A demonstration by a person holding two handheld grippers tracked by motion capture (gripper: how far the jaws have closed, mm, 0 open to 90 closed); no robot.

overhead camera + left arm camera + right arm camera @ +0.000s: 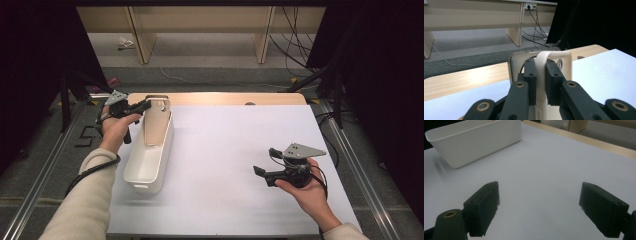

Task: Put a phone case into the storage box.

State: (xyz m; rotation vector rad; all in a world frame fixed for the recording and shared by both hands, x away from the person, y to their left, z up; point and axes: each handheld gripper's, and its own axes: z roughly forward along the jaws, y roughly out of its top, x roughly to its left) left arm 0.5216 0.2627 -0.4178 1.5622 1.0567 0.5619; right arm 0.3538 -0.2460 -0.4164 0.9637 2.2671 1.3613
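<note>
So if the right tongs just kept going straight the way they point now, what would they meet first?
Probably the white bin. The right tongs stand open over the bare white table sheet, aimed toward the bin's long side wall, with nothing lying between. If they tilt down, they may touch the sheet first; depth is unclear.

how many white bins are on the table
1. The white bin stands at the left of the table, its far-end rim pinched by the left gripper. None seems hidden.
</note>
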